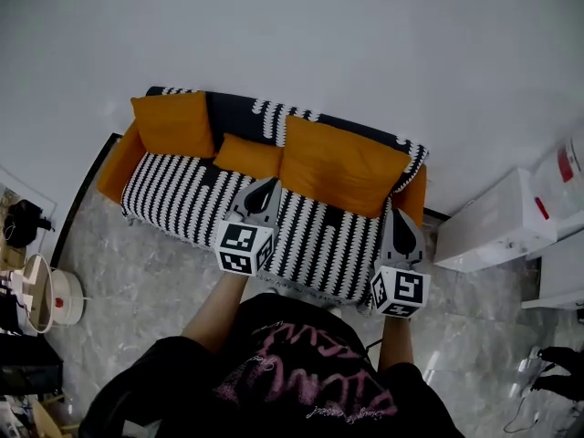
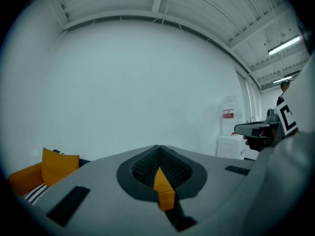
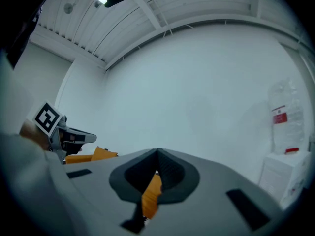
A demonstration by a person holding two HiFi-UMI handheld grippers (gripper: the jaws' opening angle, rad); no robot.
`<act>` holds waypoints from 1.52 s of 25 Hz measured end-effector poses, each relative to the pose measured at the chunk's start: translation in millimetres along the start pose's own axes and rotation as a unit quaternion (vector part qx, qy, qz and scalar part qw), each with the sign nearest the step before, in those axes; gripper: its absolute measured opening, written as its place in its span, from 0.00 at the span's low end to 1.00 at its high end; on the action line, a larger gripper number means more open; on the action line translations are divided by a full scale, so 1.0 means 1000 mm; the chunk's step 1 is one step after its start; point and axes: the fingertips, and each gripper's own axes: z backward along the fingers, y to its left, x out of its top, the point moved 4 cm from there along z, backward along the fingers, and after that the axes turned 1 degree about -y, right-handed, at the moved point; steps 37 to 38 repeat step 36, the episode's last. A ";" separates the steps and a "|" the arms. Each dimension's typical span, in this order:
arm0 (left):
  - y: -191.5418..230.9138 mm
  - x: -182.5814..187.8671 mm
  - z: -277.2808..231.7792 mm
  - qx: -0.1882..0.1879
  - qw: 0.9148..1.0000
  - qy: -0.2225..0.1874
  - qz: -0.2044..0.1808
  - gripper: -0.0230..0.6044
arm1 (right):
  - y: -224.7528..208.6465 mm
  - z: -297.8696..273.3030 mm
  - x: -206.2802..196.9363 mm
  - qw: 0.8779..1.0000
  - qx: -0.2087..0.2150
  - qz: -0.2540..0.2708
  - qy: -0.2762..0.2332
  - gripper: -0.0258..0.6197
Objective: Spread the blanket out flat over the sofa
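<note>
Both sets of jaws together, empty: left hand-held gripper (image 1: pixel 265 184), right hand-held gripper (image 1: pixel 401 217).
Black-and-white striped blanket (image 1: pixel 310 235) covers seat and back of orange sofa (image 1: pixel 114 167).

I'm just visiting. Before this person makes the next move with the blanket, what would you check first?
1. Left tool free of blanket: ok, shut and empty.
2. Right tool free: ok, shut and empty.
3. Blanket over the seat of the sofa: ok.
4. Arm at picture left covered: not ok, bare orange.
5. Front edge under the tools flat: cannot tell, hidden.
</note>
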 end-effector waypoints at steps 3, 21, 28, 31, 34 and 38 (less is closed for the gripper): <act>-0.004 0.003 -0.007 -0.005 1.000 -0.001 -0.012 0.05 | -0.005 -0.002 0.000 1.000 -0.003 0.007 0.002 0.07; -0.004 -0.007 -0.025 -0.015 1.000 0.008 -0.022 0.05 | -0.004 -0.020 -0.005 0.999 0.012 0.031 0.008 0.07; 0.001 -0.012 -0.030 -0.017 0.999 0.011 -0.027 0.05 | -0.003 -0.028 -0.010 0.999 0.006 0.034 0.014 0.07; 0.006 -0.014 -0.036 -0.015 0.999 0.013 -0.025 0.05 | -0.004 -0.036 -0.012 0.999 0.006 0.036 0.018 0.07; 0.010 -0.016 -0.043 -0.014 0.999 0.016 -0.025 0.05 | -0.008 -0.043 -0.013 0.999 0.005 0.036 0.019 0.07; 0.013 -0.017 -0.049 -0.012 0.999 0.017 -0.026 0.05 | -0.011 -0.049 -0.014 0.999 0.004 0.037 0.018 0.07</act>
